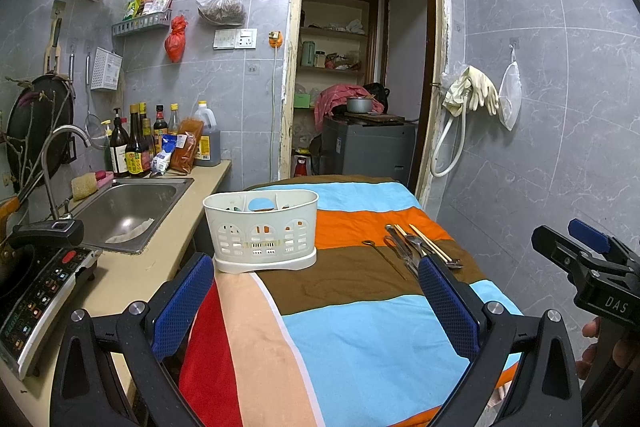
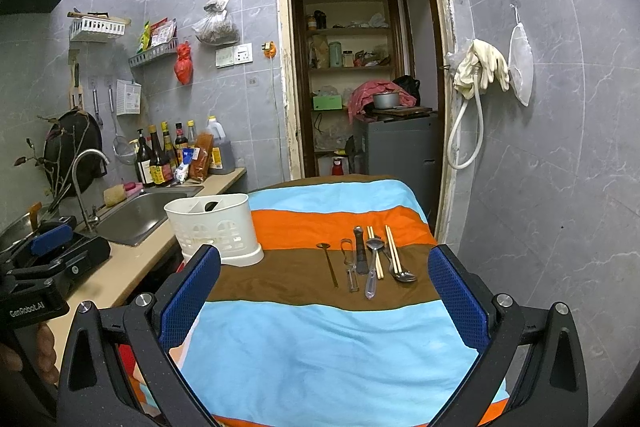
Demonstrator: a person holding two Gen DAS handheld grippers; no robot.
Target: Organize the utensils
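Grey-tiled kitchen walls and an open doorway stand behind a table (image 2: 320,347) covered in a striped cloth. Ahead of the right gripper (image 2: 324,291), whose fingers are spread wide and hold nothing, lies a row of utensils (image 2: 368,263): a small spoon, a peeler, a dark-handled tool, larger spoons and chopsticks, side by side on the brown stripe. Ahead and left of it stands the white caddy (image 2: 216,227). The left gripper (image 1: 316,299) is likewise spread and empty, with the caddy just beyond its left finger. No utensil is picked up yet, so the work looks barely begun. Next, the right gripper probably needs to go forward and down, closing on one handle.
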